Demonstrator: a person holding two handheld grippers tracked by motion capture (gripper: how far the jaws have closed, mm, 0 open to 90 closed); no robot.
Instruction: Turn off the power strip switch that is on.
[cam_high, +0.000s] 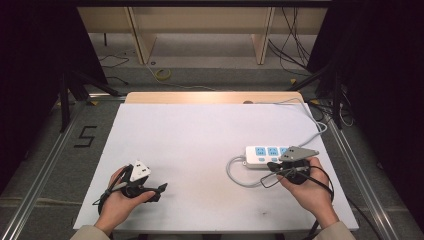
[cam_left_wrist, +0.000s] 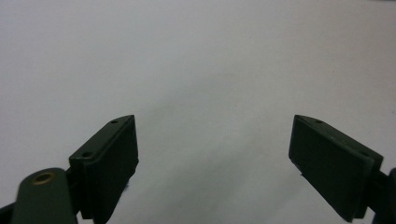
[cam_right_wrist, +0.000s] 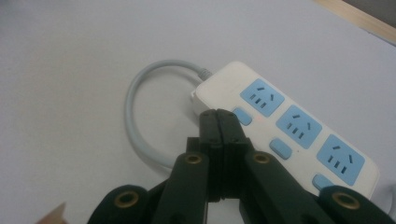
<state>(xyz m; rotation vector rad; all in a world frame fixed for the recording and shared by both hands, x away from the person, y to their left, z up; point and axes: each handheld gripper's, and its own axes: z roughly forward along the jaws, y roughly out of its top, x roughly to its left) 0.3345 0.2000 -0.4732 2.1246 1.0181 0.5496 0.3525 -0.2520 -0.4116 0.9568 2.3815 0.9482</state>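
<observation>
A white power strip (cam_high: 265, 155) (cam_right_wrist: 285, 126) with three blue sockets and blue switch buttons lies at the right of the white table (cam_high: 200, 150). Its grey cable (cam_high: 235, 172) (cam_right_wrist: 135, 121) loops off its near end. My right gripper (cam_high: 280, 169) (cam_right_wrist: 218, 116) is shut with nothing between its jaws, its tips at the strip's near corner beside the first switch button (cam_right_wrist: 243, 116). My left gripper (cam_high: 161, 189) (cam_left_wrist: 214, 149) rests low over bare table at the front left, jaws wide open and empty.
The strip's cable (cam_high: 312, 117) runs off over the table's far right edge. A wooden edge (cam_high: 215, 97) borders the table's far side. Beyond it are floor, loose cables and shelving legs. Metal rails run along both sides.
</observation>
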